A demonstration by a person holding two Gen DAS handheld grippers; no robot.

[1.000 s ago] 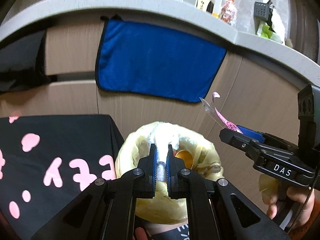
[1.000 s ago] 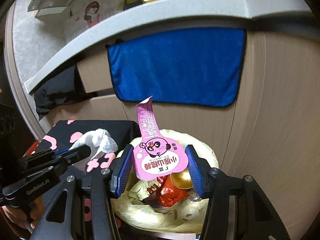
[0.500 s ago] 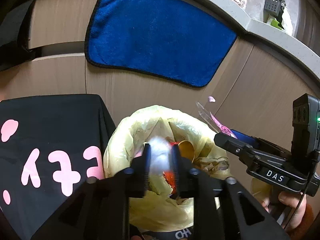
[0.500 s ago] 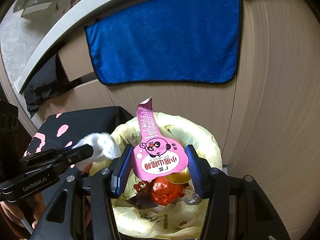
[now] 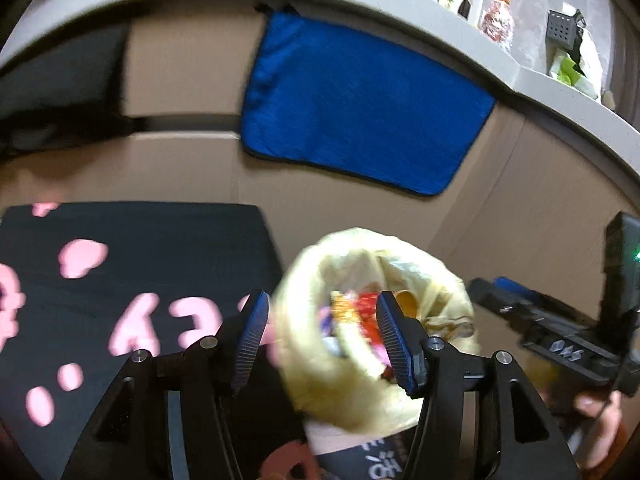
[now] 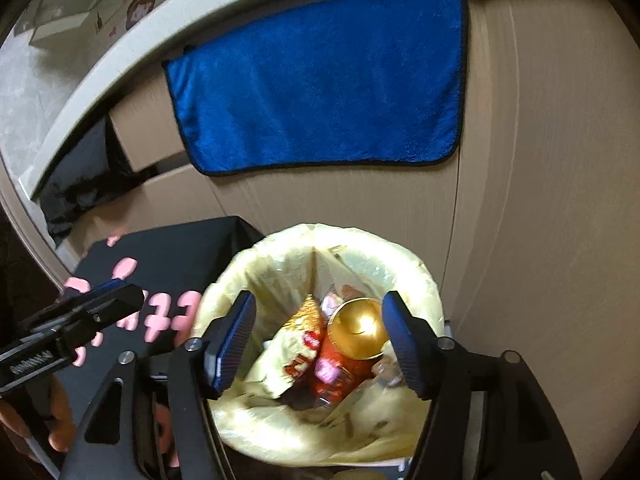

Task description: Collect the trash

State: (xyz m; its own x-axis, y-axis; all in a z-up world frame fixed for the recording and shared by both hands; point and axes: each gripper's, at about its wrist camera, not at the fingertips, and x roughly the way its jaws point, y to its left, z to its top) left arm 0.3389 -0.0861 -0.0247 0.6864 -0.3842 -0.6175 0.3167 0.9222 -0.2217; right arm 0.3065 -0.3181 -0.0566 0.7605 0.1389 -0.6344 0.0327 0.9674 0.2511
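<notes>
Right wrist view looks down into the yellow-lined bin (image 6: pixel 416 276), where the trash (image 6: pixel 332 360), crumpled wrappers, a pink packet and a gold lid, lies loose in the middle. Both the right gripper (image 6: pixel 316 340) and the left gripper (image 5: pixel 320 334) hang above it with jaws spread and empty. Such scraps should be light, soft and slippery; pinching a crumpled fold or an edge looks surest. The thin liner would likely tear if snagged.

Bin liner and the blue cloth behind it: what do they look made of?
The bin liner looks like thin pale-yellow plastic film: translucent, crinkled, rolled over the rim. The blue cloth looks like plush microfibre or terry: matte, fuzzy pile with a dark stitched edge. Exact fibre can't be told.
</notes>
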